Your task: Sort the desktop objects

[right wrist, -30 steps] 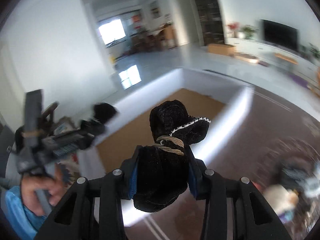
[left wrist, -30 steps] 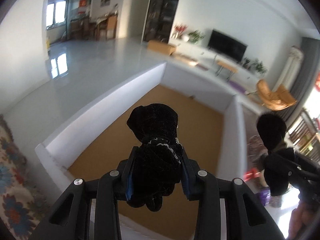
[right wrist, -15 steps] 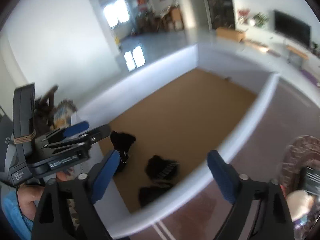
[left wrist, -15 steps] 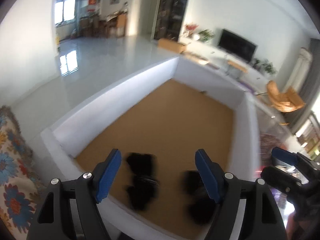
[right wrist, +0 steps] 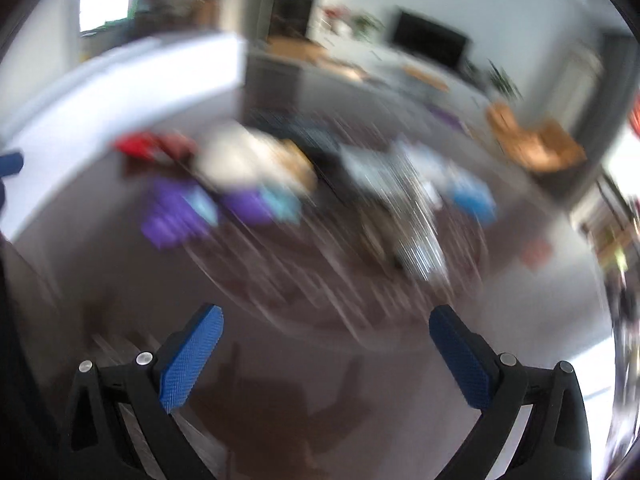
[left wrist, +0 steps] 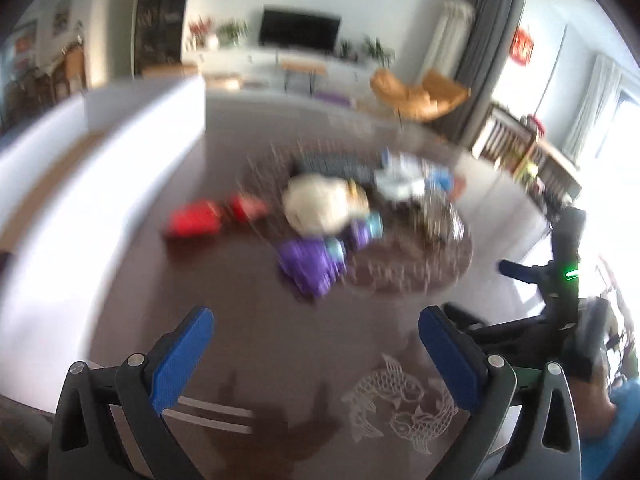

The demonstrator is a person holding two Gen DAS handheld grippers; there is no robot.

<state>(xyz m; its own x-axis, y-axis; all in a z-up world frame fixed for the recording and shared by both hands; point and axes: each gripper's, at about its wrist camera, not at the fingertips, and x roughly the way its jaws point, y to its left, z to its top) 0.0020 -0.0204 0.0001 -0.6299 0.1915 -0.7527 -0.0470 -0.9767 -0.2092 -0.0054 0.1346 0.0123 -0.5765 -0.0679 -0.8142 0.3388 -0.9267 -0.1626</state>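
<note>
Both views are blurred by motion. My left gripper (left wrist: 316, 350) is open and empty above the dark table (left wrist: 256, 344). My right gripper (right wrist: 326, 350) is open and empty too; its body shows at the right of the left wrist view (left wrist: 560, 280). Ahead lies a heap of objects: a cream bundle (left wrist: 320, 208) (right wrist: 244, 160), purple items (left wrist: 308, 264) (right wrist: 172, 212), red items (left wrist: 196, 220) (right wrist: 140, 144) and a blue item (right wrist: 472, 198). The white box (left wrist: 100, 168) (right wrist: 132, 84) stands at the left.
A round dark patterned mat (left wrist: 420, 256) lies under the heap. A fish pattern (left wrist: 396, 404) marks the table near my left fingers. A room with a TV (left wrist: 300, 34) and an orange chair (left wrist: 420, 96) lies behind.
Both grippers let go of the black socks into the white box, then swung right, away from the box, toward the heap on the table.
</note>
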